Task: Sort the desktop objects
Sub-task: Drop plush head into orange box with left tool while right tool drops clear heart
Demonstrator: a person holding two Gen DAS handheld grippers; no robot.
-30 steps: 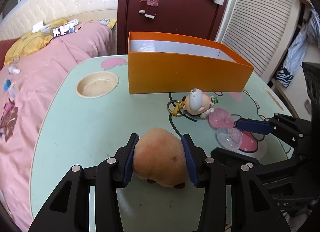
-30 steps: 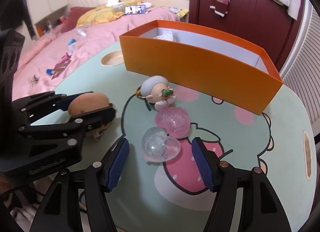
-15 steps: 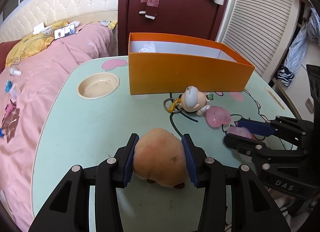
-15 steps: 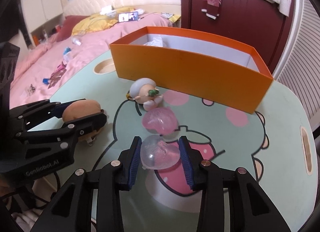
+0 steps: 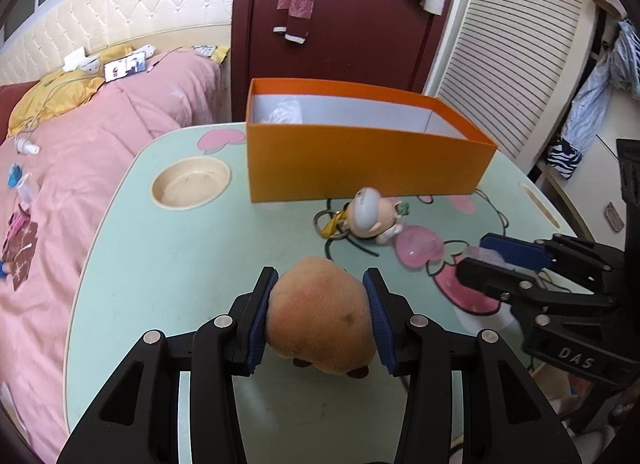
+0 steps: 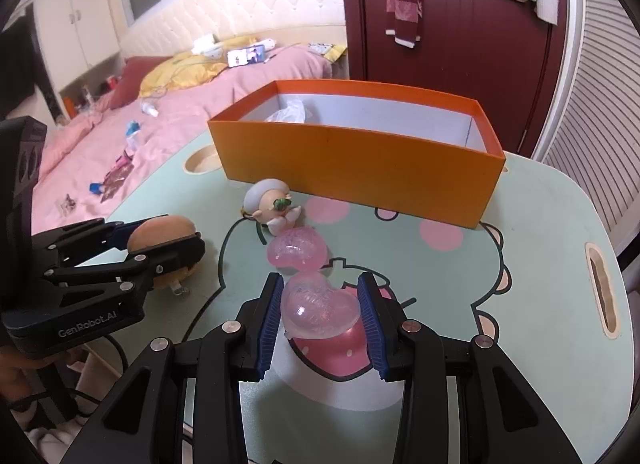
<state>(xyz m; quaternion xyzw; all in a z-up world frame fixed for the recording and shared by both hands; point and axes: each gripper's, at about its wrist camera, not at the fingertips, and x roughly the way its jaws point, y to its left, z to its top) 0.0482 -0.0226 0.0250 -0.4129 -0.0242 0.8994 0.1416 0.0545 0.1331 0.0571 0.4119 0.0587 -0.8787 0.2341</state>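
My left gripper point(image 5: 320, 316) is shut on a brown plush toy point(image 5: 320, 316), held just above the table; it also shows in the right wrist view point(image 6: 160, 232). My right gripper point(image 6: 320, 308) is shut on a clear heart-shaped shell point(image 6: 318, 310), lifted slightly off the table. A pink heart-shaped shell point(image 6: 296, 248) lies just beyond it. A small doll keychain point(image 6: 272, 204) lies in front of the orange box point(image 6: 360, 160), which holds a crumpled clear bag point(image 6: 290, 112).
The green cartoon table point(image 5: 160, 264) has a round cup recess point(image 5: 191, 182) at the left and a slot point(image 6: 600, 288) at the right. A pink bed point(image 5: 60, 144) borders the table's left side. A dark red door point(image 5: 340, 24) stands behind.
My right gripper closed on the clear heart shell and lifted it slightly. Both grippers rose a little. The left gripper stays shut on the plush toy.
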